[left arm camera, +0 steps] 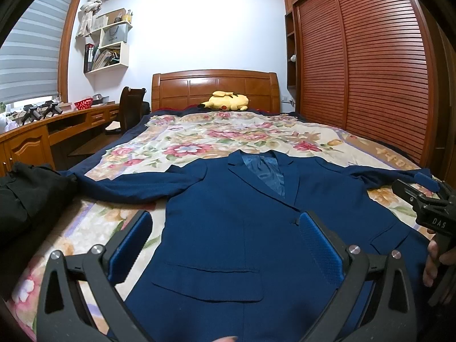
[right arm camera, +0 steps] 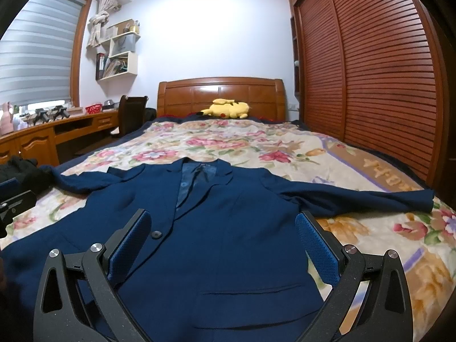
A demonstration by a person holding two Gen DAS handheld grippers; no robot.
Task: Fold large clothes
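A navy blue suit jacket [left arm camera: 233, 222] lies flat, front up, on a floral bedspread [left arm camera: 199, 136], sleeves spread to both sides, collar toward the headboard. My left gripper [left arm camera: 225, 242] is open above the jacket's left front, over a flap pocket, holding nothing. My right gripper [right arm camera: 222, 242] is open above the jacket [right arm camera: 216, 228] on its right front, near its hem pocket, empty. The right gripper's body also shows at the right edge of the left wrist view [left arm camera: 427, 211], near the right sleeve end.
A dark garment pile [left arm camera: 25, 196] lies on the bed's left edge. A yellow plush toy [left arm camera: 225, 101] rests by the wooden headboard [left arm camera: 213, 85]. A wardrobe with slatted doors [left arm camera: 370, 71] runs along the right; a desk [left arm camera: 42, 134] and a chair [left arm camera: 131, 105] stand at left.
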